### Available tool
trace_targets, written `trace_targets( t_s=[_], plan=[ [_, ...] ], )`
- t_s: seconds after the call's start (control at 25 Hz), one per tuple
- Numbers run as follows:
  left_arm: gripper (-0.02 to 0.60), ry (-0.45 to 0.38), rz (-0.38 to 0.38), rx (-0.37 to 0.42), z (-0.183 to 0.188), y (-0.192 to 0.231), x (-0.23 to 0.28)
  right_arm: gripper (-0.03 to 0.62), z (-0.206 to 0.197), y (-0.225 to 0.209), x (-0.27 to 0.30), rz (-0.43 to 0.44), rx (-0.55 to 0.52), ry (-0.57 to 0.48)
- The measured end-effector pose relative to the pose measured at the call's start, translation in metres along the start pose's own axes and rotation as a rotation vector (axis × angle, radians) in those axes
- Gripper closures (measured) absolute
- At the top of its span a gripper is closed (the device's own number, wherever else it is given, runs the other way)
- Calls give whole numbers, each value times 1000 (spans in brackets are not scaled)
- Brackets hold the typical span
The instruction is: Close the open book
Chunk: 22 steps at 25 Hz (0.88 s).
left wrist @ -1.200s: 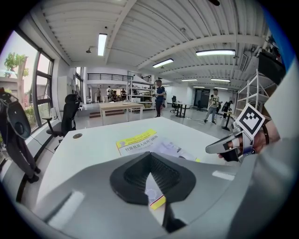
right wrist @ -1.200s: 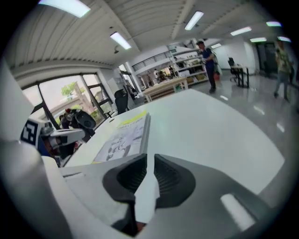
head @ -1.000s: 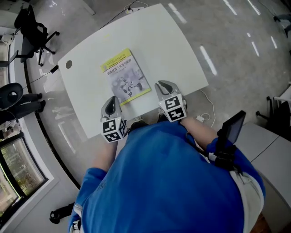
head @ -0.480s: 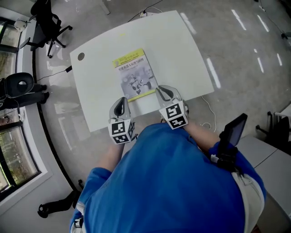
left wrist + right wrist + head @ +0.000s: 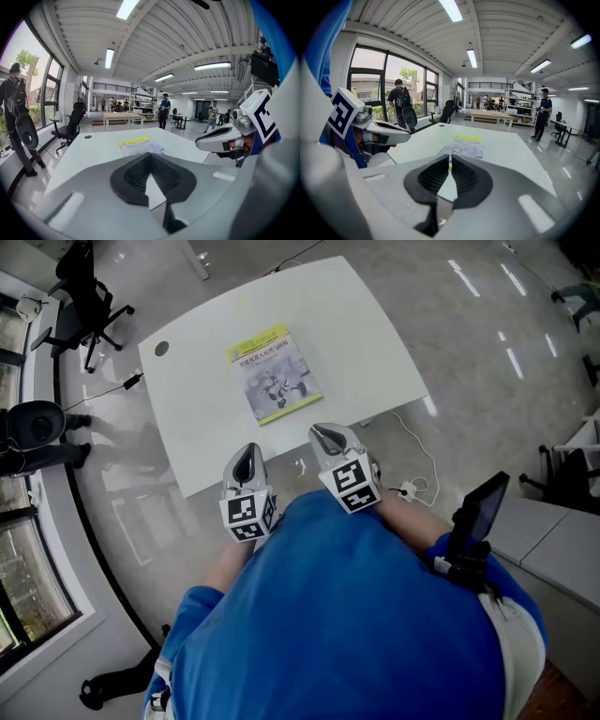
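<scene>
the left gripper (image 5: 150, 157) has its dark jaws pressed together, tips meeting, with nothing between them. the right gripper (image 5: 450, 158) shows only a thin slit between its jaws; they have just been closing and pinch nothing. in the head view the two grippers sit side by side at the near edge of the white table (image 5: 361, 329), in front of the person's blue top (image 5: 347, 615), each with its marker cube toward the body and its nose toward the table. neither touches the book (image 5: 275, 373), which lies closed and flat further in on the table, cover up, a yellow band along its far end, well apart from both noses. from each gripper view the book shows straight ahead beyond the jaw tips. a small round hole (image 5: 161, 349) marks the table's far left corner. on the grey floor, a black office chair (image 5: 82, 294) stands off to the upper left, and a white cable (image 5: 424, 465) trails past the table's right side.
</scene>
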State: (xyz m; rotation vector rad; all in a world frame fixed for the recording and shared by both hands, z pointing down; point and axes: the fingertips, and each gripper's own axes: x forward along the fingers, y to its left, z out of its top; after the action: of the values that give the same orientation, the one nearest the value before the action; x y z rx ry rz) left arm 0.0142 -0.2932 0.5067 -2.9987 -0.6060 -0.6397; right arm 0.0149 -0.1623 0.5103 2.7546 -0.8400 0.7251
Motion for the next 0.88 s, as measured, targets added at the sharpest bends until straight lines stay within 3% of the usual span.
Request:
trace_targets(
  t_s=[0.32,0.88],
  plan=[
    [575,-41,-47,17,8,-20,-23,576,0,21,-25,-9,10,-36],
    [575,-71,23,-23,18,-73,-13,591,-14,-28,-66,33,35,-63]
  ],
)
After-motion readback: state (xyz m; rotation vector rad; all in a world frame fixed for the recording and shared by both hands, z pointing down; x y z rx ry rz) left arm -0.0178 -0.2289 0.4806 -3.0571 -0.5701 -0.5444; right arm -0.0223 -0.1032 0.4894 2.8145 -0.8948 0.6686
